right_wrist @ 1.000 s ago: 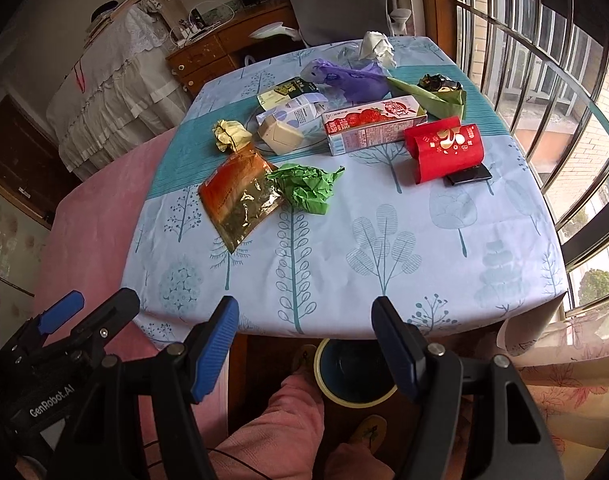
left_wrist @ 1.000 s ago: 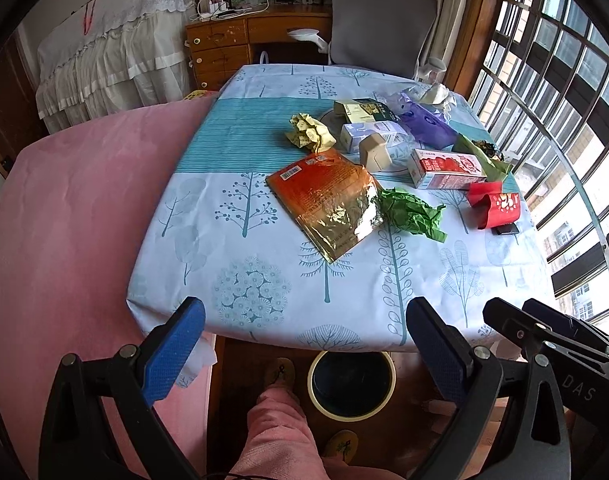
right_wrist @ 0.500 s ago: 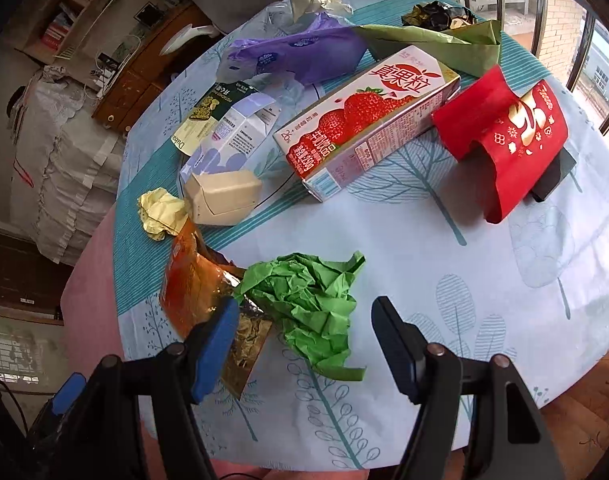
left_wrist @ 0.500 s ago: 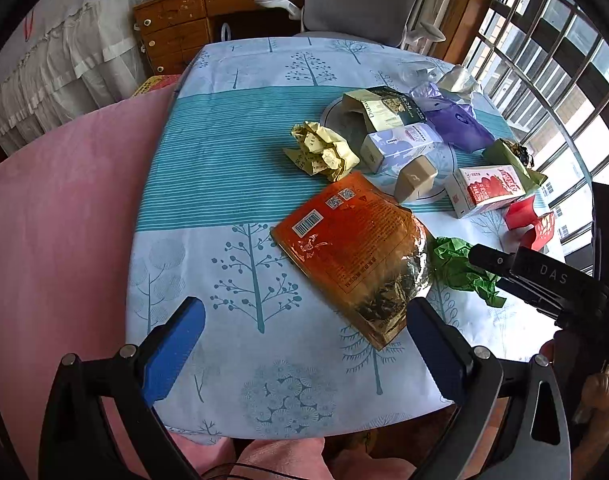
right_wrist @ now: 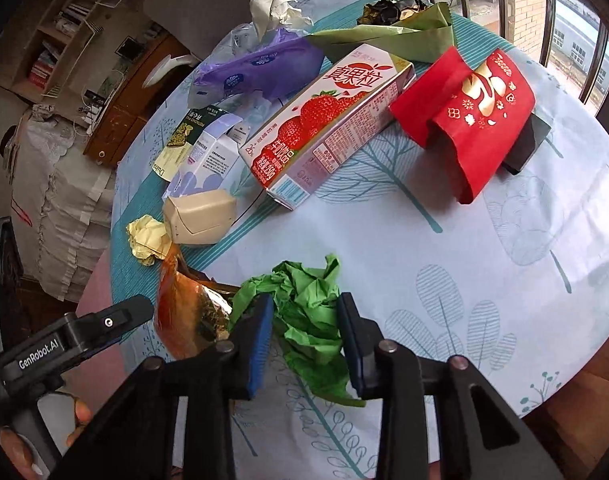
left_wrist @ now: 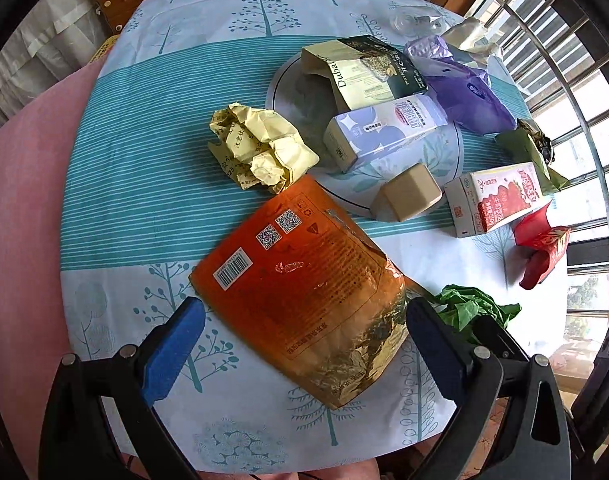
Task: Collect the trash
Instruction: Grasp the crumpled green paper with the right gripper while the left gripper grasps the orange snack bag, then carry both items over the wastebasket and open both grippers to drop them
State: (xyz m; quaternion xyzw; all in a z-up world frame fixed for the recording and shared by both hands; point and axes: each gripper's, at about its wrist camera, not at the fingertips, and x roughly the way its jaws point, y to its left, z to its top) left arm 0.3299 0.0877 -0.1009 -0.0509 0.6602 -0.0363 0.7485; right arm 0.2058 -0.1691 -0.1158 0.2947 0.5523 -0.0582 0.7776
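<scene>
Nearest me, the right claw (right_wrist: 306,334) had its blue pads drawn in on either side of the crumpled green paper (right_wrist: 308,312), touching it, though whether it was truly gripped I could not tell. The left claw (left_wrist: 300,344) stood wide open, low over the desk (left_wrist: 152,184), its pads flanking the near end of the orange foil bag (left_wrist: 304,292), which lay flat just left of the green paper. Beyond the bag sat a crumpled yellow wrapper (left_wrist: 260,146) and a beige carton (left_wrist: 408,198), then a strawberry milk carton (right_wrist: 328,124) and a red envelope (right_wrist: 470,114) off to its right. Only the right view showed the hand (right_wrist: 32,440) holding the left claw's handle; only the left view showed the bag's barcode (left_wrist: 232,268).
</scene>
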